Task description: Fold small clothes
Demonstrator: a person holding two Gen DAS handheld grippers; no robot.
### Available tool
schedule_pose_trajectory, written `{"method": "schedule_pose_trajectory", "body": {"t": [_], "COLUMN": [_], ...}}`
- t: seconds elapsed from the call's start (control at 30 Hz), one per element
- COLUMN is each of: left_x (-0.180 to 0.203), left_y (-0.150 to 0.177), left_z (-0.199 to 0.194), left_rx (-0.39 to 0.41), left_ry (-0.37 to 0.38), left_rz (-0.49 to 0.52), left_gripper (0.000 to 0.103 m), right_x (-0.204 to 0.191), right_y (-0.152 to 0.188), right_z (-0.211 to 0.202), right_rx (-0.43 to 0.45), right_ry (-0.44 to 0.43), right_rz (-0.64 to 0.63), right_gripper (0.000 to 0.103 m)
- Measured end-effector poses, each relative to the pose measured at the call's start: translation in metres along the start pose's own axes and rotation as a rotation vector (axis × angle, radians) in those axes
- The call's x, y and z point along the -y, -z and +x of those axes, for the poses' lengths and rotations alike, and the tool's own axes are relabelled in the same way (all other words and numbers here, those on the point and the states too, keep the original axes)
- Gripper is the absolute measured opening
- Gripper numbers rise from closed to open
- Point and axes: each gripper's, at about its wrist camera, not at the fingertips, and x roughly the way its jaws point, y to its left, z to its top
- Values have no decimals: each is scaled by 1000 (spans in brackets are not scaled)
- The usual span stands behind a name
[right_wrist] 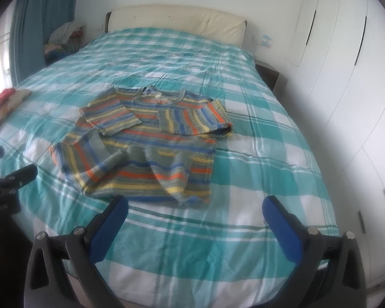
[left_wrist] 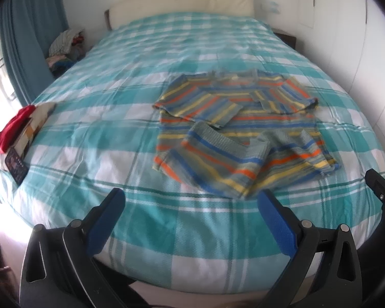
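Striped sweater [right_wrist: 146, 138] lies on the checked bed cover [right_wrist: 243, 154], sleeves folded across the chest, hem partly turned up; its stripes blur in the left view. Left gripper [left_wrist: 192, 202] and right gripper [right_wrist: 196, 208] both spread wide, holding nothing, short of the hem. Red cloth [left_wrist: 12, 125] at the bed's left edge is overexposed and cut off.
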Motion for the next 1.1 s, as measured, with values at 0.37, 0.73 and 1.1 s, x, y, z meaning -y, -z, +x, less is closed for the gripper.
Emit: {"method": "schedule_pose_trajectory", "body": {"t": [0.37,0.73,1.1], "left_x": [0,-1,0], "left_y": [0,1,4], "left_z": [-3,1,4], "left_rx": [-7,-21,-28], "left_ry": [31,36,41], "left_rz": [-10,-16,-11], "left_gripper": [103,103,103], "right_x": [2,-3,-4], "right_y": [2,3,5], "right_z": [-3,-1,0], "right_rx": [6,-5,-9], "right_ry": [-8,-27,-32], "right_rz": [14,13,16], "right_gripper": [103,103,103]}}
